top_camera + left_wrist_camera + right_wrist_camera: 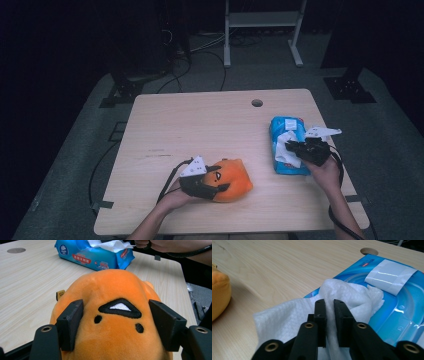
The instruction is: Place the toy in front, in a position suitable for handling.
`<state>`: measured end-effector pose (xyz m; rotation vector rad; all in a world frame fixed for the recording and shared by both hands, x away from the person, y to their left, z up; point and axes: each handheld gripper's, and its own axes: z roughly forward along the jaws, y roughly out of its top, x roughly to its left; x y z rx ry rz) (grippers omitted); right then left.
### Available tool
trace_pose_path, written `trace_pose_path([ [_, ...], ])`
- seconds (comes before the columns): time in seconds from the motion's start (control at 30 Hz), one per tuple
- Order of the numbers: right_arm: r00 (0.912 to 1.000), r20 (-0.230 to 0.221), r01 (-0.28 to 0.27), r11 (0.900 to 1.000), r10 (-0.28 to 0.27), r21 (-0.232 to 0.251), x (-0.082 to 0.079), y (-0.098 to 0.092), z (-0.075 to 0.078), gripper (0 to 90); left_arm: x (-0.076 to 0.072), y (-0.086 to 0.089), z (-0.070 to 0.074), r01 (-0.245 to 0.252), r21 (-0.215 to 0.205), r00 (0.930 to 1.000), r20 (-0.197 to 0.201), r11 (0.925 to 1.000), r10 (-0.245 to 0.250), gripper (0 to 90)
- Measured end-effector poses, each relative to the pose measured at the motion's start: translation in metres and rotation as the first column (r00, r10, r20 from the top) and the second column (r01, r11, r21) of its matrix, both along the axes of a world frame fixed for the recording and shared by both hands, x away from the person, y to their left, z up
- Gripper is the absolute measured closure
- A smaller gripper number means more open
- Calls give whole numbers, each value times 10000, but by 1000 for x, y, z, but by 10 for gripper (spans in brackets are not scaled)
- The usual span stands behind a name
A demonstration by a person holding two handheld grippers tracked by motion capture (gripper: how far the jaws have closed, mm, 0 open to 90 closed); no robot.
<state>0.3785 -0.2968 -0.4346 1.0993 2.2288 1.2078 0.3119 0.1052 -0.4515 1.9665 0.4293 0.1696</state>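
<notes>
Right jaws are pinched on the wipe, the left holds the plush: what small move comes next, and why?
Probably lift the right gripper to draw the white wipe out of the blue pack; its jaws already pinch it, while the left gripper clamps the orange plush toy, apparently awaiting wiping.

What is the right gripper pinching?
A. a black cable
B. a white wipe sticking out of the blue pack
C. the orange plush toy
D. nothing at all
B: in the right gripper view the right gripper has its two black jaws closed on a fold of the white wipe that comes out of the blue pack; the orange plush toy sits between the jaws of the left gripper instead.
</notes>
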Motion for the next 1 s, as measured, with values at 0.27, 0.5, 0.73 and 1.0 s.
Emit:
trace_pose_path([
  [0.27, 9999, -107, 24, 9998, -21, 213, -1, -3, 2, 860, 0, 0, 0, -9, -16, 10000, 22, 10000, 9, 301],
  [0.5, 9999, -65, -151, 9976, 155, 671, -6, -6, 7, 867, 0, 0, 0, 9, 17, 10000, 74, 10000, -9, 297],
  [0.73, 9988, 195, -468, 9966, 456, 684, -20, -3, 19, 870, 0, 0, 0, 15, 20, 10000, 92, 10000, -15, 294],
  [1.0, 9953, 480, -881, 9934, 846, 741, -39, 1, 34, 874, 0, 0, -1, 14, 8, 9999, 105, 10000, -14, 287],
])
